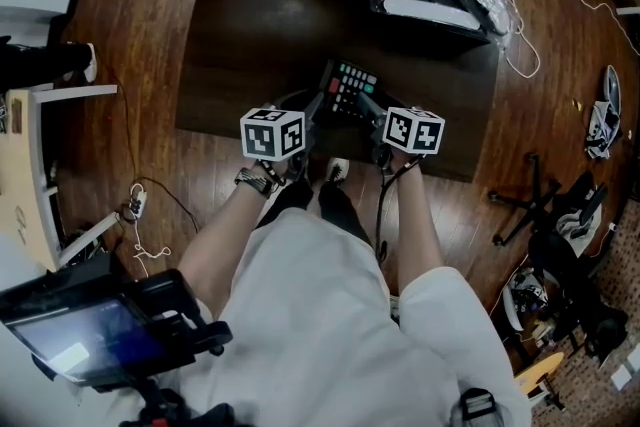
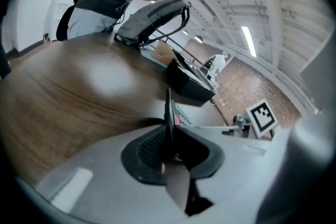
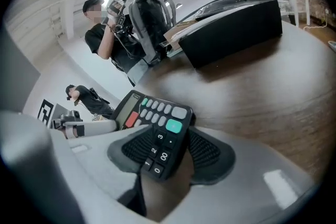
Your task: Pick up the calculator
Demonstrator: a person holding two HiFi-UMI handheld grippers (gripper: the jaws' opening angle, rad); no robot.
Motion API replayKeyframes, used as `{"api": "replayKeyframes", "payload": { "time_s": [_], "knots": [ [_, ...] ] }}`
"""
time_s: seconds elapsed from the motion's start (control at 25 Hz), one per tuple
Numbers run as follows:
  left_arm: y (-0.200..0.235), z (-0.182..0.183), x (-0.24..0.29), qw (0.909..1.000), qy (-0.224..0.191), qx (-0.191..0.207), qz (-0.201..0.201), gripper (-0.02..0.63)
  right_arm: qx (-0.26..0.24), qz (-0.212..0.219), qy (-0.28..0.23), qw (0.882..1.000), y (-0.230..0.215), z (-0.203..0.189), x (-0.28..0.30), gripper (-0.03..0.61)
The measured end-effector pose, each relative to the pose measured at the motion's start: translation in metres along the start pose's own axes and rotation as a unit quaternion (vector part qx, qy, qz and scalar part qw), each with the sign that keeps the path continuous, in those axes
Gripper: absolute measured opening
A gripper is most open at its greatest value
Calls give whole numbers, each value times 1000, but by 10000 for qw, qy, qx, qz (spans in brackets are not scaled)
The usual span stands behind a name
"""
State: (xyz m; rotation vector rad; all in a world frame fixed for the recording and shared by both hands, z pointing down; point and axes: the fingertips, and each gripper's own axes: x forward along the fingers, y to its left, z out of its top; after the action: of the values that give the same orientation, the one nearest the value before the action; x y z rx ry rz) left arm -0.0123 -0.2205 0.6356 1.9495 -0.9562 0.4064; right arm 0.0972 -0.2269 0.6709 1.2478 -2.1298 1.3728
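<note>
Right gripper (image 3: 170, 150) is clamped across the calculator (image 3: 157, 115) w/ keys facing up, left gripper (image 2: 170, 148) pinching its thin edge, so it's btwn both at the near edge of the dark tabletop (image 1: 260, 45).

A dark brown wooden tabletop (image 1: 250, 65) lay before me on a reddish plank floor (image 1: 130, 25). At its far end sat a black box-shaped case (image 3: 231, 29), with a grey backpack (image 3: 149, 16) just beside it. A thin white cable (image 1: 505, 25) looped across the floor, and a black tripod stand (image 1: 525, 195) lay nearby.
</note>
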Motion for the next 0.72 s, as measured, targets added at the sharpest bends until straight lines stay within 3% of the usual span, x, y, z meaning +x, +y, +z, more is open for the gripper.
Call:
{"api": "replayKeyframes", "payload": {
  "time_s": [0.72],
  "knots": [
    [-10,4,-7,9963,-355,-556,-551,54,389,538,-245,9975,0,6,-11,197]
  ]
}}
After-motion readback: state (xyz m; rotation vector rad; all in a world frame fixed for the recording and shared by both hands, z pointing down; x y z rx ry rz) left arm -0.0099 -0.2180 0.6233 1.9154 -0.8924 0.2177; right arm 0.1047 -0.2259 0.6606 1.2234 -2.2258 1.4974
